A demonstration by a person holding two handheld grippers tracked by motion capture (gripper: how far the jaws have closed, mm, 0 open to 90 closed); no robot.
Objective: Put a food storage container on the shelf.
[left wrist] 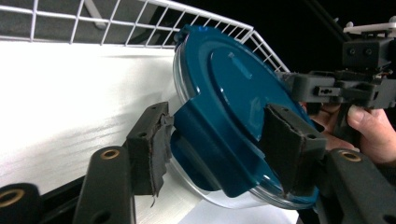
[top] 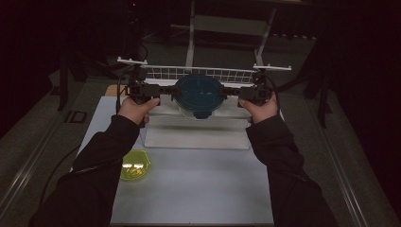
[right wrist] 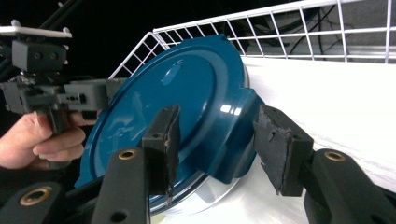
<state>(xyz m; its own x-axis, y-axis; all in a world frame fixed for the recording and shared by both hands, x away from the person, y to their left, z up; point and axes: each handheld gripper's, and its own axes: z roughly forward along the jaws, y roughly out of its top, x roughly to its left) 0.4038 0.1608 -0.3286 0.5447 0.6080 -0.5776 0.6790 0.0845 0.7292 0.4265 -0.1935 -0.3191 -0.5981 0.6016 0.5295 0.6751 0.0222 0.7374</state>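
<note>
A round clear container [top: 198, 97] with a dark teal lid [left wrist: 233, 88] stands on a white mat, just in front of a white wire rack. My left gripper [top: 163, 90] comes at it from the left and my right gripper [top: 236, 92] from the right, both level. In the left gripper view the jaws [left wrist: 217, 112] straddle a lid latch flap [left wrist: 205, 140], with pads apart, and the right gripper [left wrist: 336, 88] shows beyond the lid. In the right gripper view the jaws [right wrist: 218, 112] straddle the opposite flap [right wrist: 233, 140], with a gap beside the right pad [right wrist: 275, 144].
The wire rack [top: 194, 73] runs along the back of the white mat [top: 196, 137]. A yellow-green item [top: 135, 165] lies on the pale table [top: 198, 189] near the left forearm. Dark floor and frame legs surround the table.
</note>
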